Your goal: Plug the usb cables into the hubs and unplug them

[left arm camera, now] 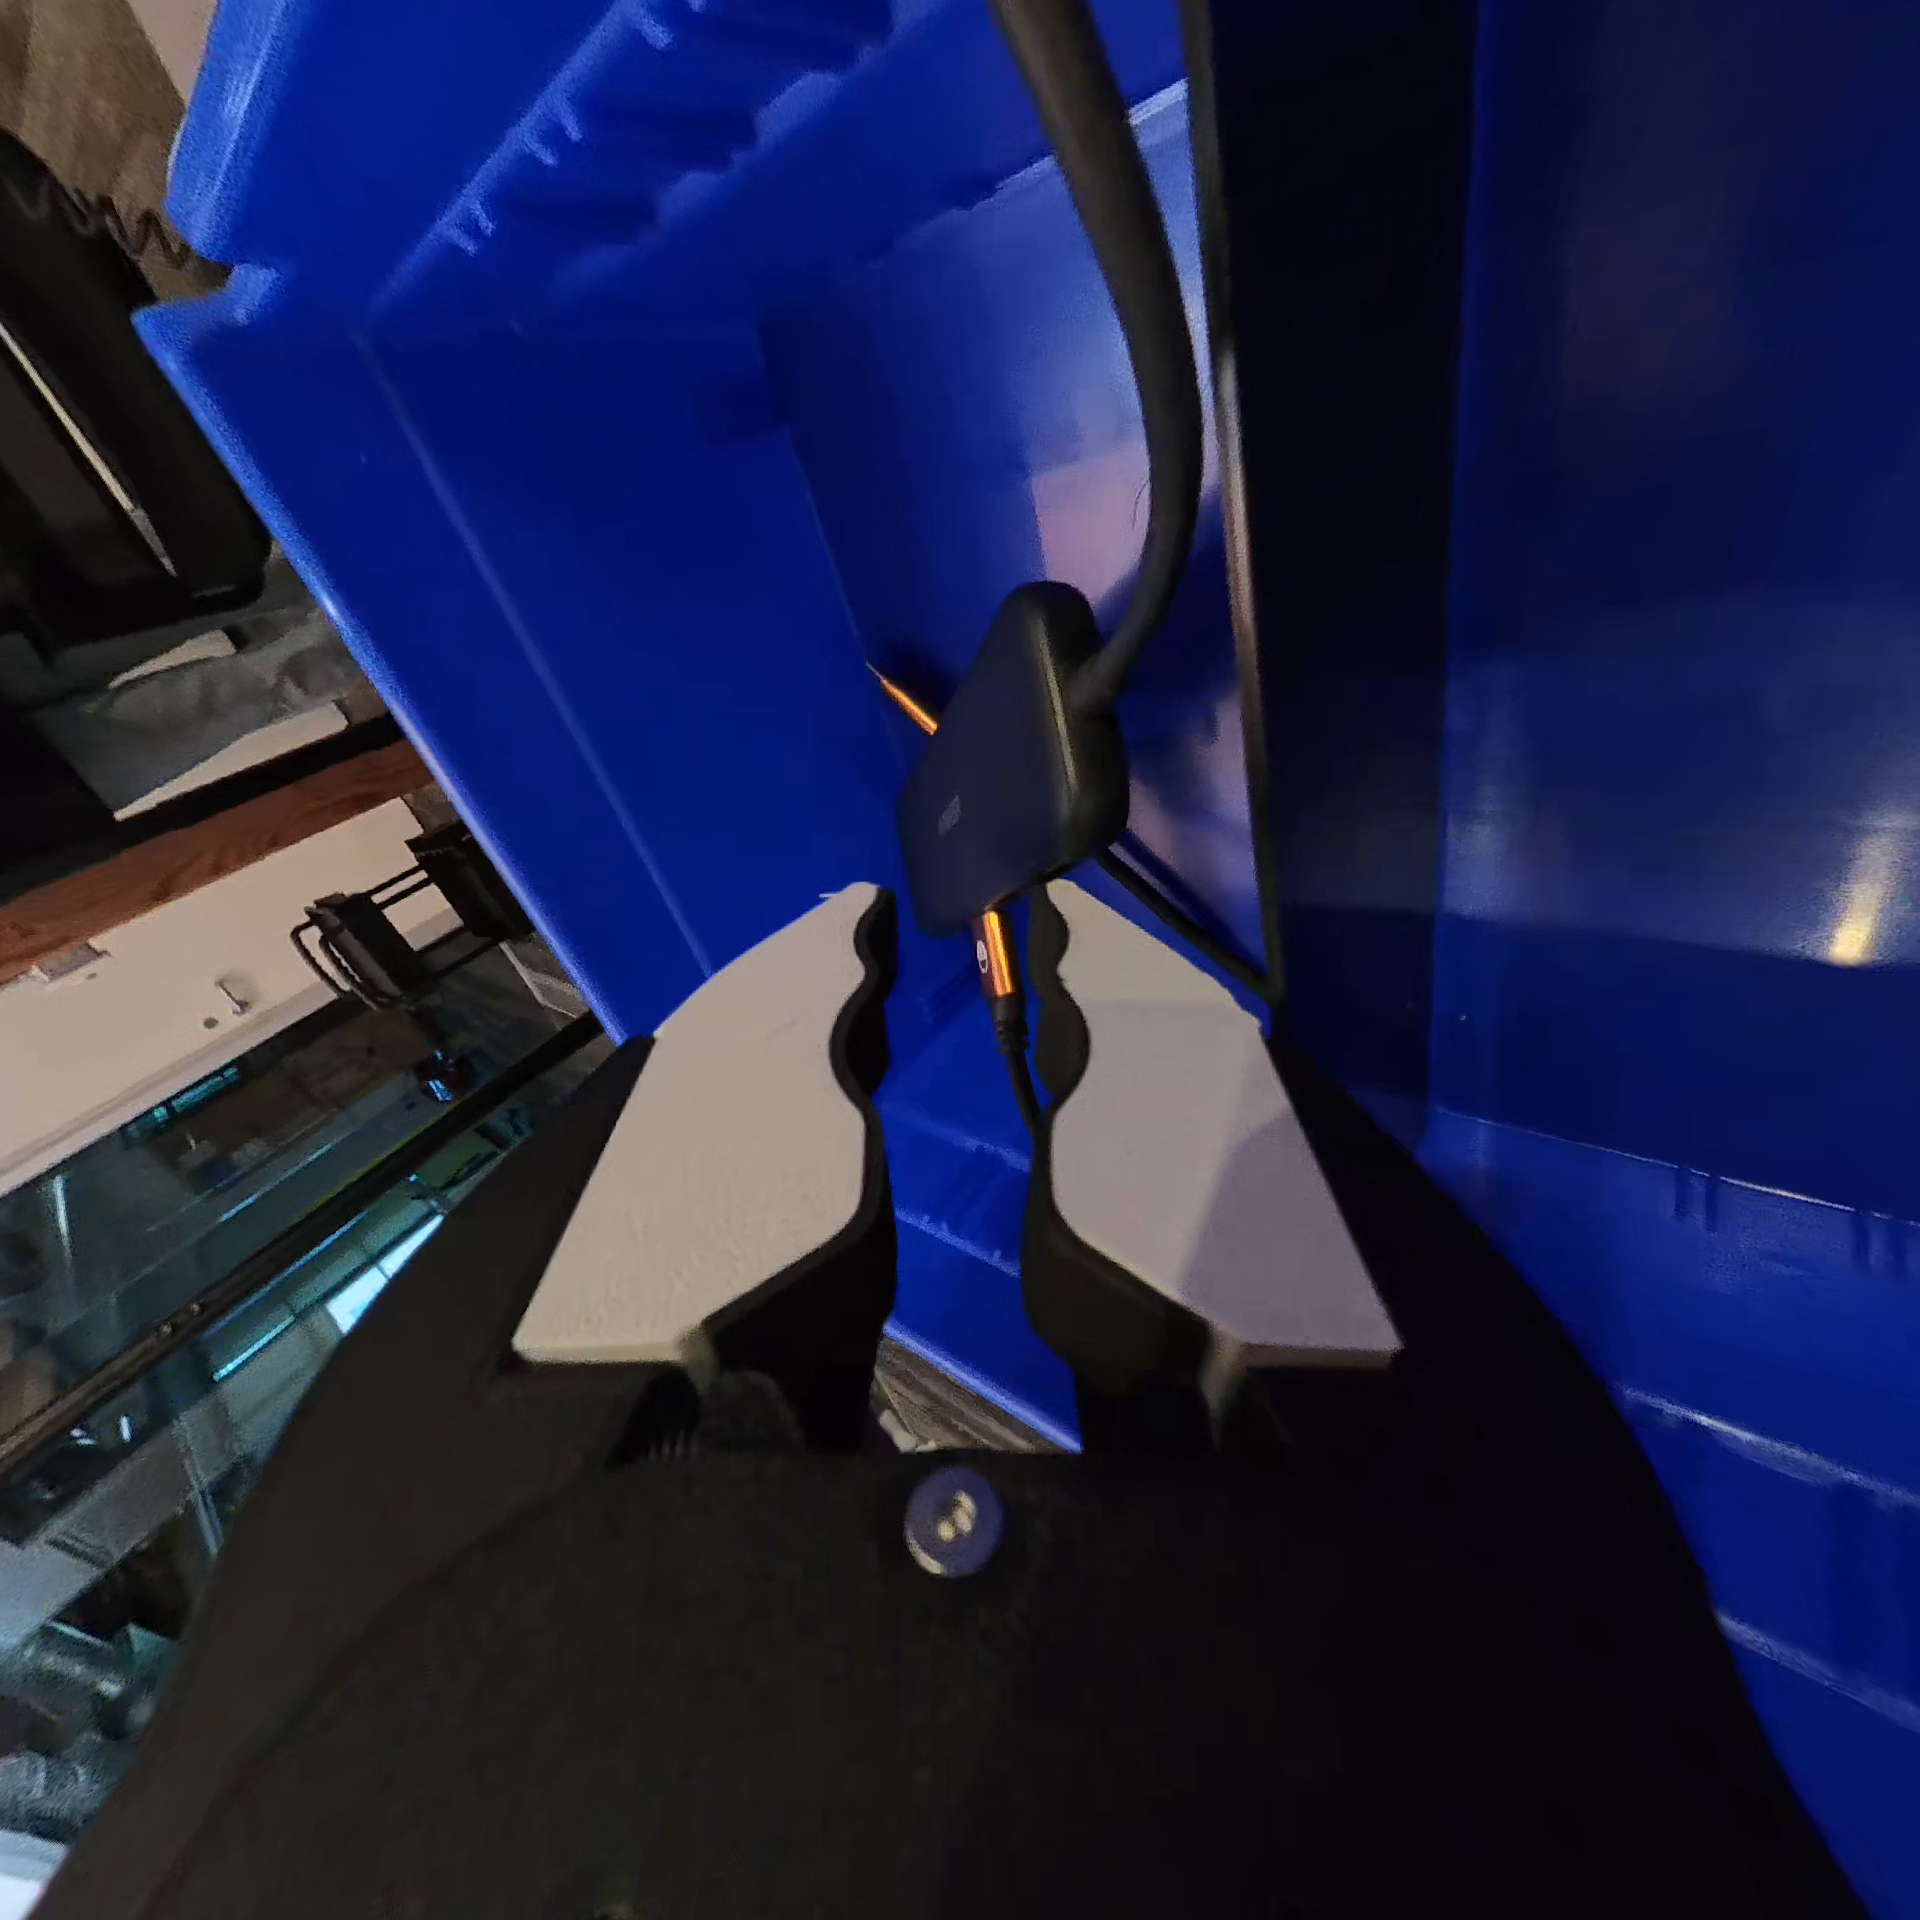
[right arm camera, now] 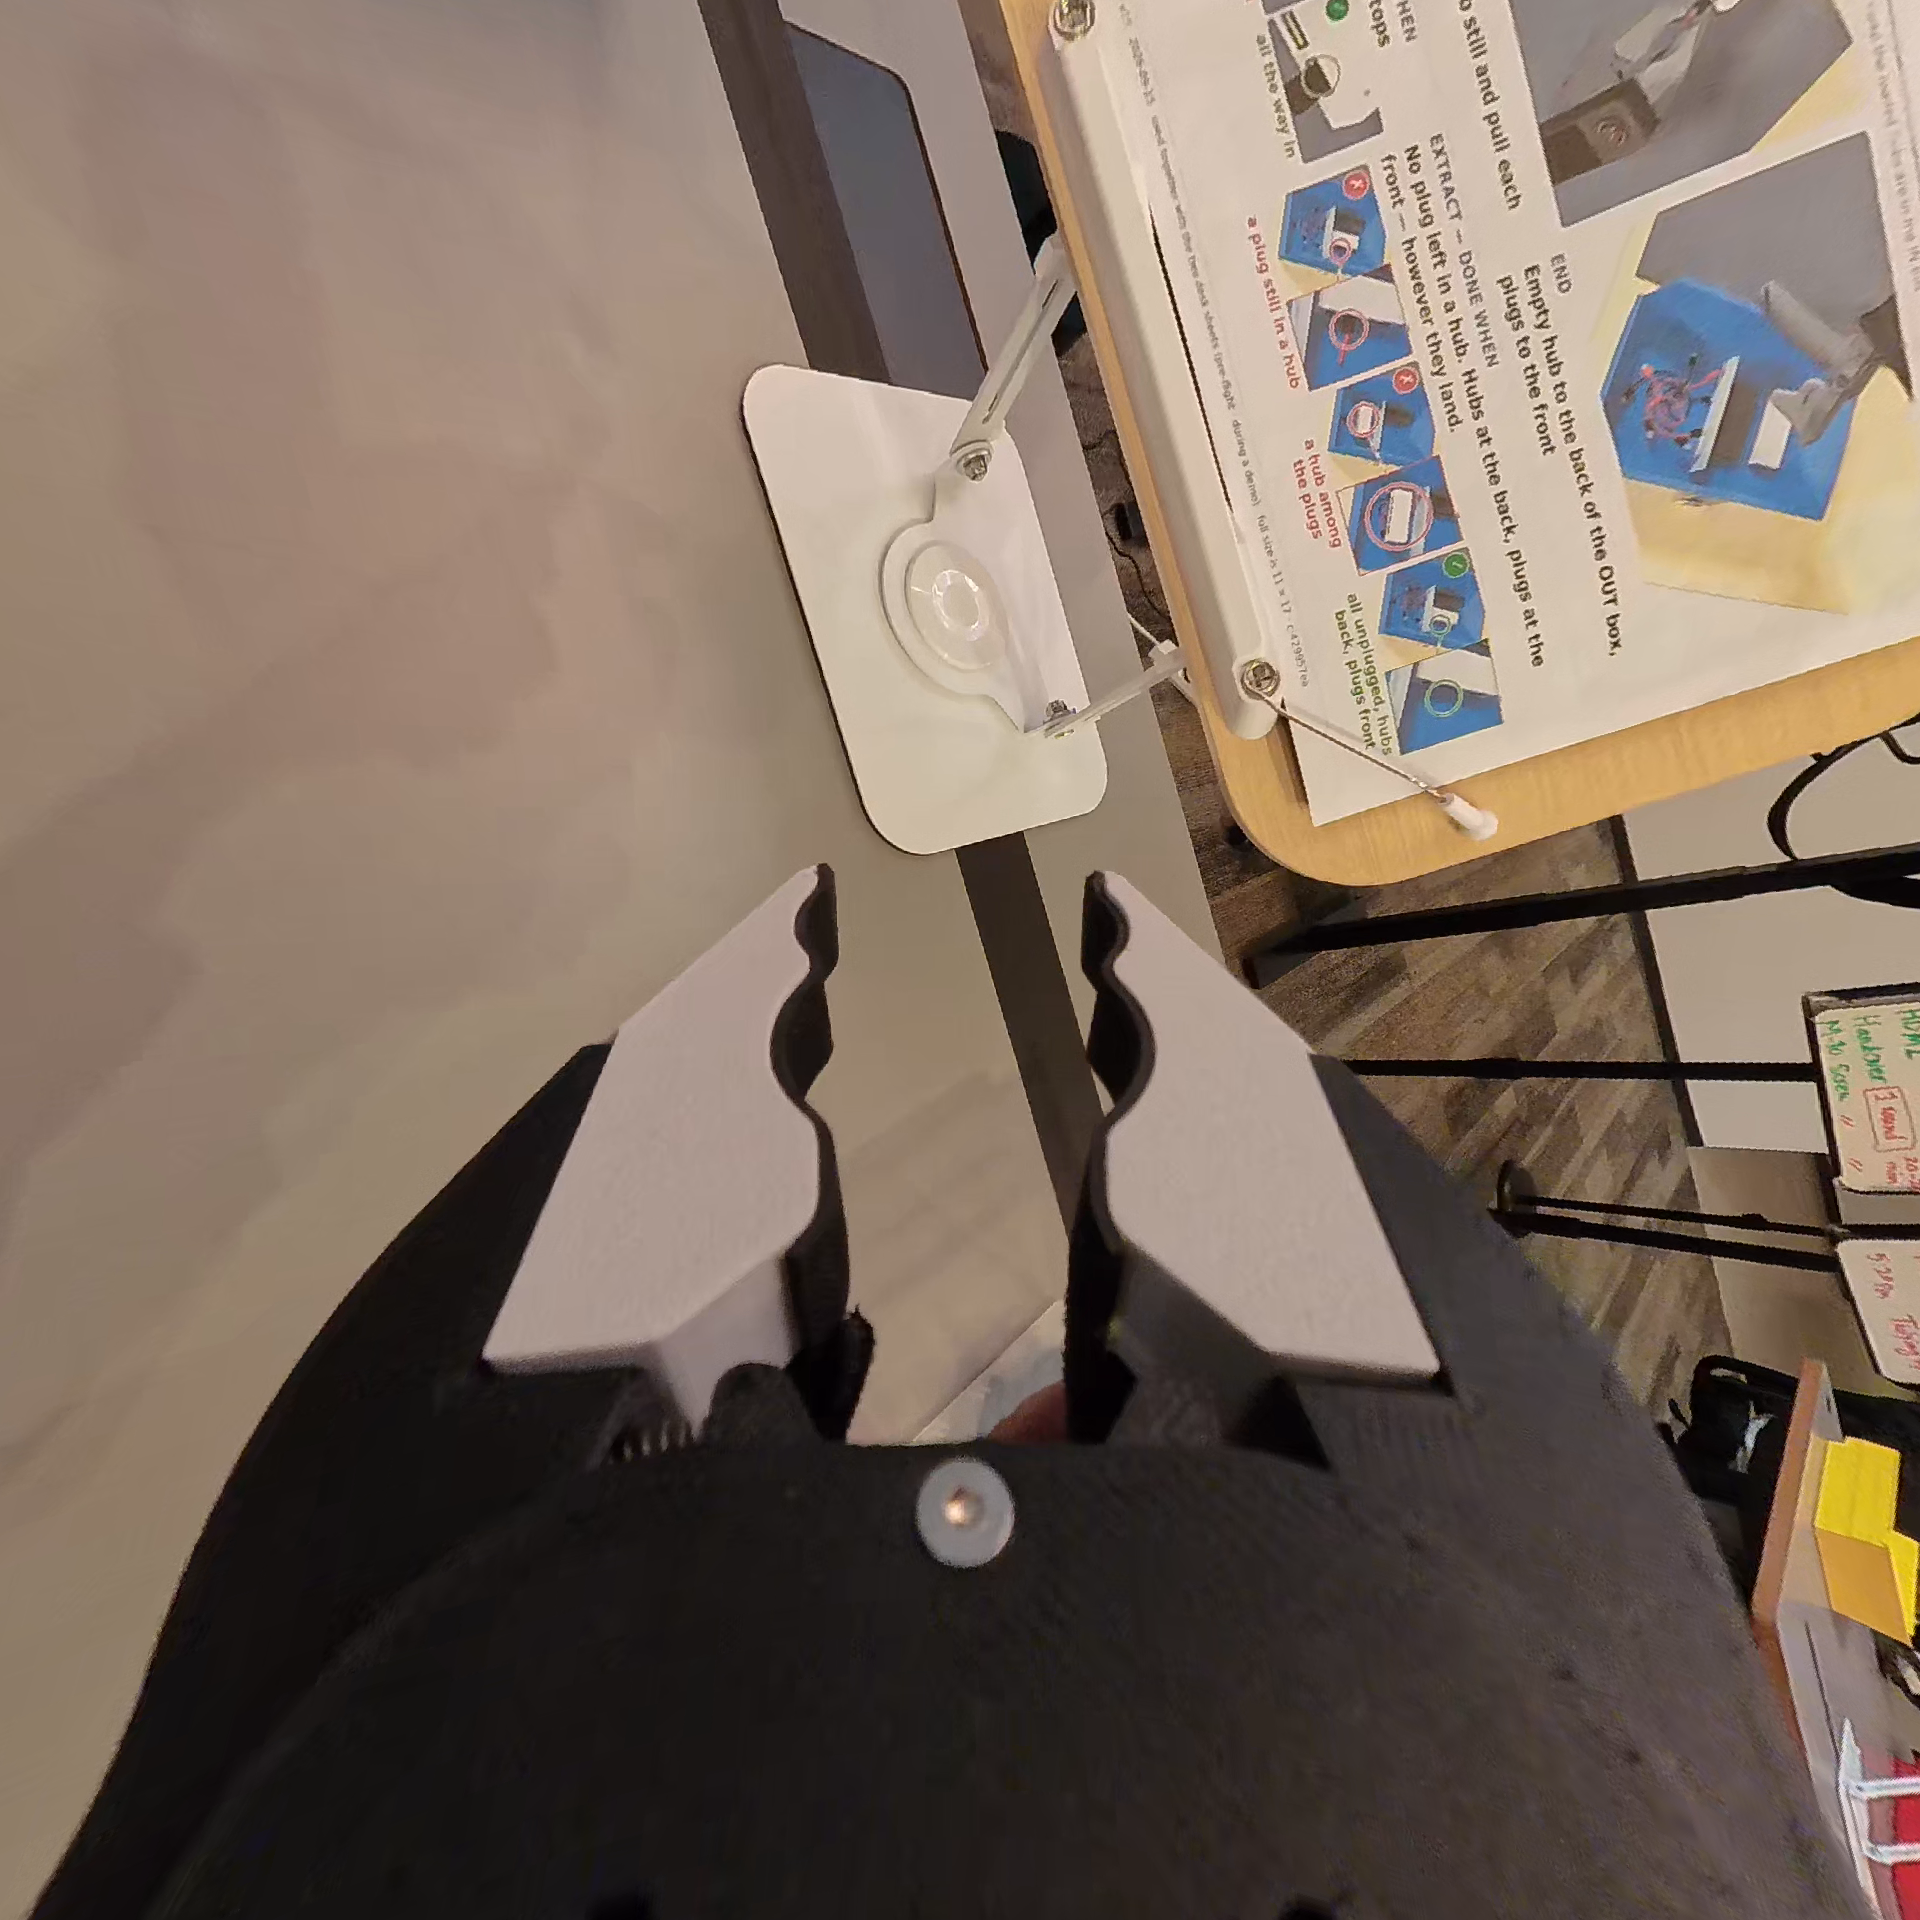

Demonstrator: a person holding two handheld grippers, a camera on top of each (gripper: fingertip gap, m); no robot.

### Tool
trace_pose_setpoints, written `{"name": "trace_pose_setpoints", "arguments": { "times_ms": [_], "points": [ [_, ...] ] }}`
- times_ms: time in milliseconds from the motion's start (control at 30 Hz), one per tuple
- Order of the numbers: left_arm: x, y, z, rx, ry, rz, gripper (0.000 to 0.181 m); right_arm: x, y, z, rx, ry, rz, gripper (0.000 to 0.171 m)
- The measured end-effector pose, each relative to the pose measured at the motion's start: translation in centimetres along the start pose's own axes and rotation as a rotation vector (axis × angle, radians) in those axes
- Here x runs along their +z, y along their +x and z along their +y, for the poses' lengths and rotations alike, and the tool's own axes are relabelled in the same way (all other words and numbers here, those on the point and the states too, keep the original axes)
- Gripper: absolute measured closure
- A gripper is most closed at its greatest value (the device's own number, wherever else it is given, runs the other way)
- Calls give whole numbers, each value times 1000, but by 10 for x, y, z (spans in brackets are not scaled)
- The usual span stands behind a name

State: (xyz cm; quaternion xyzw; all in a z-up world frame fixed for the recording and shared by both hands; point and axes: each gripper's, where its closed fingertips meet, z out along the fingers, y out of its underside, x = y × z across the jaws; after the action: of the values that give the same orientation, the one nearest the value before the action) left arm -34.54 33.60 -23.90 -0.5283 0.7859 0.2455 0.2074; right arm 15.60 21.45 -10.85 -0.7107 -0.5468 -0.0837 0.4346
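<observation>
The left gripper [left arm camera: 966, 914] has its fingers [left arm camera: 748, 1122] spread a little, with a narrow gap between the tips, and they grasp nothing. An orange plug [left arm camera: 995, 954] with its thin dark cable sits in that gap near the tips, closer to the right-hand finger; whether it touches either finger cannot be told. The plug is seated in the near end of a small black hub [left arm camera: 1013, 769], which lies tilted just beyond the fingertips. A second orange plug [left arm camera: 906, 701] sticks out from the hub's far left side. A thick black cable [left arm camera: 1132, 364] rises from the hub's upper end and runs up out of view. All of this lies inside a blue bin [left arm camera: 623, 520] whose walls fill most of the left wrist view, and the gripper is rolled over so the room outside appears steeply tilted.

The right gripper [right arm camera: 956, 894] is well away from the bin, its fingers [right arm camera: 696, 1143] parted and released, holding nothing. It points along a pale grey table [right arm camera: 364, 623], over the table's dark edge. Just ahead sits a white stand base [right arm camera: 925, 603], its thin struts carrying a wooden board [right arm camera: 1455, 821] with a printed sheet [right arm camera: 1507, 364]
</observation>
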Motion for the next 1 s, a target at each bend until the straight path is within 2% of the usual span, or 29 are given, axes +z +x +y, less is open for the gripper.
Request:
{"name": "trace_pose_setpoints", "arguments": {
  "times_ms": [167,333,533,700,900,1000],
  "points": [
    [0,3,-3,9,30,42,158,7,-4,7,-5,-28,-21,125],
    [-2,1,-7,33,54,36,148,11,-3,11,1,-40,-24,126],
    [3,2,-10,53,70,76,149,17,-6,13,-9,-57,-35,127],
    [3,-5,-19,-47,153,52,147,19,-6,15,-7,-61,-39,127],
    [3,-20,-35,-152,241,-11,165,23,-8,17,-9,-67,-48,128],
    [9,-21,-40,-157,249,-12,165,24,-9,18,-12,-74,-51,128]
  ]
}}
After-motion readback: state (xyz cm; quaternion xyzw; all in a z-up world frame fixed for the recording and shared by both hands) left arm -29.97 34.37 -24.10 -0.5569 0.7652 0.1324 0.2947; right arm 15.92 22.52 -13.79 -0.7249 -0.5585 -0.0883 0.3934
